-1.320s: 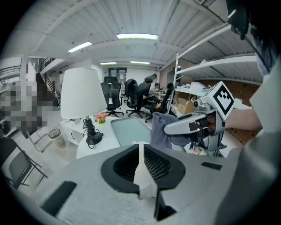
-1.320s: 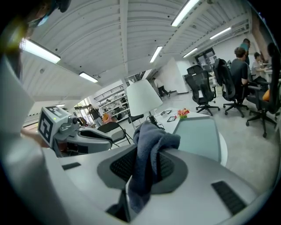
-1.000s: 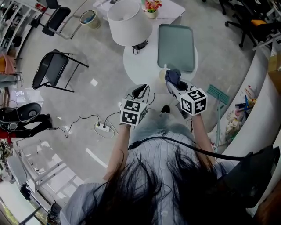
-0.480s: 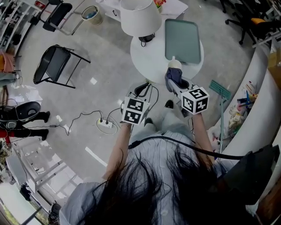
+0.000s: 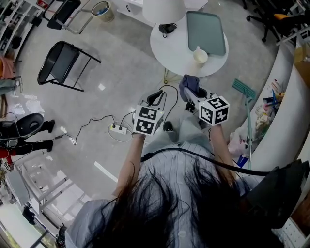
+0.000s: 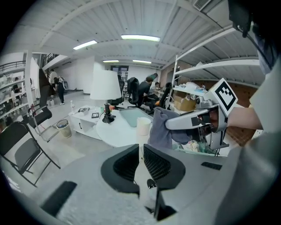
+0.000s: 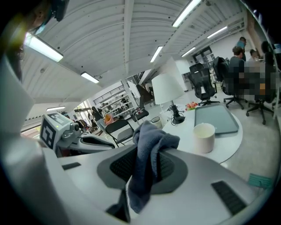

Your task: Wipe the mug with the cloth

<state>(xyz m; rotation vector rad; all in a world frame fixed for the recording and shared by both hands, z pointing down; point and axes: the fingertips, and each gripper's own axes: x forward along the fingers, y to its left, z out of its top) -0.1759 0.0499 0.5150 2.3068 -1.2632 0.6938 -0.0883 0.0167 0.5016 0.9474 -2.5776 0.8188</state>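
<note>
Indoor, bright and even. Light came from ceiling tubes point(image 6: 139, 38), which blew out to white in both gripper views. The floor point(image 5: 121, 72) was glossy, with pale reflections and only faint, soft shadows. The table point(image 5: 177, 48) and lampshade point(image 5: 162, 7) were near clipping in the head view. Heavy fisheye: ceiling lines bowed, and the gripper views had black vignette in the corners. The left gripper point(image 6: 141, 149) and right gripper point(image 7: 145, 151) bodies were too close to the lens and soft, the cloth point(image 7: 147, 162) too. Background was fairly sharp. Hair point(image 5: 184, 208) was smeared along the bottom of the head view.
</note>
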